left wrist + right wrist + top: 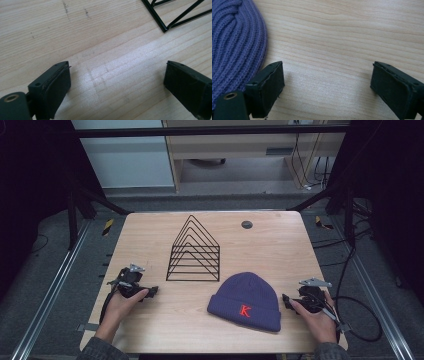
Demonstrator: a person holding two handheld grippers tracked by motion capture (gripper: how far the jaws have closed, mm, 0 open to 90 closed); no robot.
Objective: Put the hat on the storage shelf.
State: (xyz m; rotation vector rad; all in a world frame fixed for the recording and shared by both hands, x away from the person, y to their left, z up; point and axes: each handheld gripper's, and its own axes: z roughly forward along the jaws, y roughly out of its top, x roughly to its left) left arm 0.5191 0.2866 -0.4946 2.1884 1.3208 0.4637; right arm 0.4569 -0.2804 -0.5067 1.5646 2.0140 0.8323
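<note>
A purple knit beanie [248, 300] with a red letter K lies flat on the wooden table [280, 245], front right of centre. Behind it to the left stands a black wire rack [194, 252] of triangular frames. My left gripper [152, 291] rests at the table's left side, open, with bare wood between its fingers [56, 87]; a corner of the rack [165, 23] lies beyond it. My right gripper [286, 301] sits just right of the beanie, open over bare wood, its left finger [268, 86] close beside the beanie's ribbed edge [237, 45].
A small dark round disc [246, 224] is set in the table near its far edge. Metal rails [55, 285] run along both sides of the table, and cables [360, 320] trail on the floor at the right.
</note>
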